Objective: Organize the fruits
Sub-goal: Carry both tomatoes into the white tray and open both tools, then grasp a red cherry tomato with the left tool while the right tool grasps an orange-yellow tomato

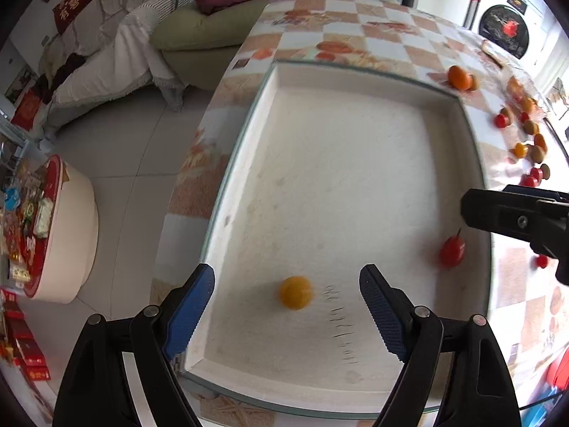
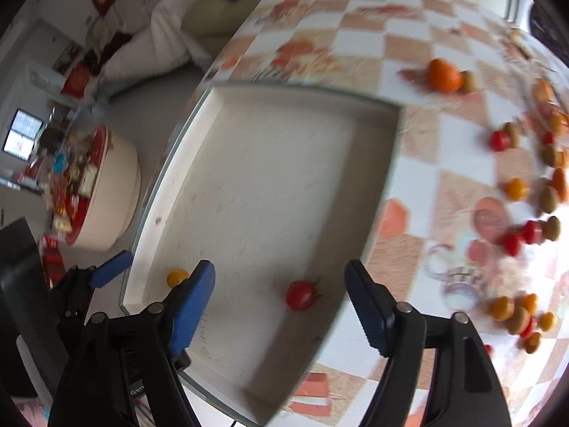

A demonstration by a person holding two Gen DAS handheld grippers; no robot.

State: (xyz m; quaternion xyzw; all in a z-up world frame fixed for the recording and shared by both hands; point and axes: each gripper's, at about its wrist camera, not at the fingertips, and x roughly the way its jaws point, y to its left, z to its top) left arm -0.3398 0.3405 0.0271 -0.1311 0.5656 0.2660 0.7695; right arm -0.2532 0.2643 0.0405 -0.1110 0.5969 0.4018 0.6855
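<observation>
A white tray point(image 1: 245, 142) lies on the checkered table. In it rest a small yellow fruit point(image 1: 296, 292) near the front left and a red cherry tomato point(image 1: 451, 251) by the right wall. My left gripper point(image 1: 287, 271) hangs open just above the yellow fruit, whose sides are free of the blue pads. In the right wrist view the right gripper point(image 2: 280, 267) stands open over the red cherry tomato point(image 2: 300, 295), without touching it. The yellow fruit point(image 2: 176, 277) shows beside its left finger.
An orange point(image 2: 442, 74) and several small red, yellow and brown fruits point(image 2: 515, 188) lie scattered on the tablecloth right of the tray point(image 2: 185, 163). A green sofa point(image 1: 199, 32) and a round stool with snacks point(image 1: 67, 235) stand on the floor to the left.
</observation>
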